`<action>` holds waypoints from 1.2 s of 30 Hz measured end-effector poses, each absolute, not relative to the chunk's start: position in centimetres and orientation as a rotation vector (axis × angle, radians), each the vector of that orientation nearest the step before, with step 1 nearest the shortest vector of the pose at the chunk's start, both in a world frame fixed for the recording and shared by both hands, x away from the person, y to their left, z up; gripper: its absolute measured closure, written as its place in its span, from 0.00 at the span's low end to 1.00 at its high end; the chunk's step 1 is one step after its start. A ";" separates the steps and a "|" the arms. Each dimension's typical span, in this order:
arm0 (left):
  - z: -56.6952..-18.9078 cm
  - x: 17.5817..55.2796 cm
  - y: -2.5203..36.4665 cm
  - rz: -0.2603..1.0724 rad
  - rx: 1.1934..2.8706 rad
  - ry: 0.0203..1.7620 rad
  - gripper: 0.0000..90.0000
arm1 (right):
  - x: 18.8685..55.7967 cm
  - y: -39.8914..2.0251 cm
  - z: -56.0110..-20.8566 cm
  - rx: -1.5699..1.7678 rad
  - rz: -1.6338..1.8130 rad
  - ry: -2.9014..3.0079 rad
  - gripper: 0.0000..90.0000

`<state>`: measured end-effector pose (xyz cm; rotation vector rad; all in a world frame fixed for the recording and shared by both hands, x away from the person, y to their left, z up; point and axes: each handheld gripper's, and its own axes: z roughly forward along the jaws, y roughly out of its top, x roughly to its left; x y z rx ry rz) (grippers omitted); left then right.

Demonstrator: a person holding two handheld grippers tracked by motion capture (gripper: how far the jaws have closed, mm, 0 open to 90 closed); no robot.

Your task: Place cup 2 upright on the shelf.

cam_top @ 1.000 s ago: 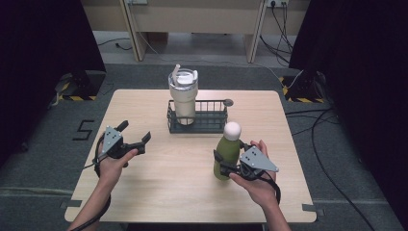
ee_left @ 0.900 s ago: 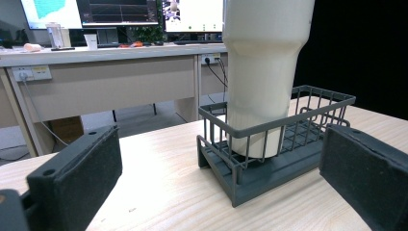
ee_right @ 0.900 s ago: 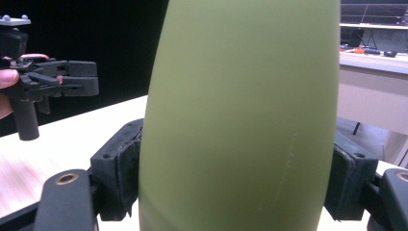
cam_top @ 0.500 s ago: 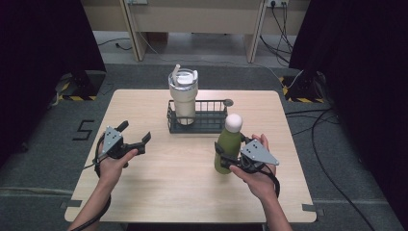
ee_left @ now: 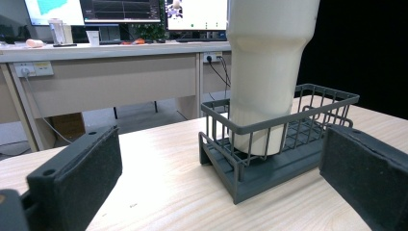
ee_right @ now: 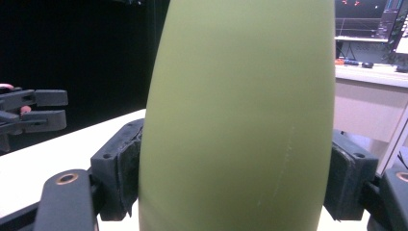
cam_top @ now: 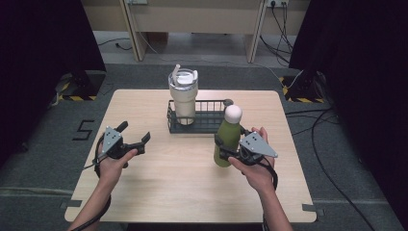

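Observation:
A green bottle with a white cap stands upright right of the table's middle. My right gripper is shut on its lower body. In the right gripper view the bottle sits between both pads. Whether its base touches the table I cannot tell. A cream tumbler with a lid and straw stands in the left end of a black wire basket, just beyond the bottle. My left gripper hovers open at the left and holds nothing. It faces the tumbler and basket.
The wooden table has bare room in front and at both sides. The basket's right half is free. A small dark knob sits at the basket's far right corner. Desks, cables and monitors lie beyond the table.
My right gripper has carried the bottle forward, closer to the basket. The left gripper has stayed where it was, still open.

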<state>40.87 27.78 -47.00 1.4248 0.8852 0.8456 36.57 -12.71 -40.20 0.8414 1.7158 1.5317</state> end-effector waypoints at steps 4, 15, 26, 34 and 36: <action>-46.9 40.9 27.8 0.847 1.421 0.885 0.01 | 36.9 -12.7 -40.0 0.847 1.530 1.705 0.26; -46.9 40.9 27.9 0.849 1.422 0.886 0.01 | 37.8 -12.5 -39.2 0.848 1.515 1.677 0.26; -46.9 40.9 27.8 0.850 1.422 0.886 0.01 | 38.9 -12.3 -38.4 0.859 1.510 1.646 0.26; -46.8 40.8 27.9 0.851 1.419 0.885 0.01 | 39.6 -12.3 -38.1 0.866 1.505 1.629 0.26; -46.8 40.9 27.9 0.851 1.419 0.885 0.01 | 39.7 -12.2 -38.0 0.868 1.506 1.627 0.26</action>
